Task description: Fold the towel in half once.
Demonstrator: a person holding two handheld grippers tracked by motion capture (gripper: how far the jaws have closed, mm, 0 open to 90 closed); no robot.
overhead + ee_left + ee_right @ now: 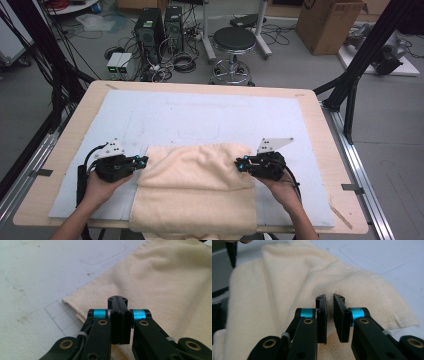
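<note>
Towel [195,185]: cream, folded, lying between your two grippers, its side edges at their tips.
Left hand [102,187]: low, aiming your left gripper [141,161] inward; jaws pressed together at the towel's edge.
Right hand [282,190]: mirrored; your right gripper [241,164] shows a narrow gap, tips at the fold, nothing visibly pinched.

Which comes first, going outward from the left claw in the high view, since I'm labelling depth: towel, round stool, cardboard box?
1. Towel, right beside the left claw.
2. Round stool, on the floor beyond the table.
3. Cardboard box, far right corner.
</note>
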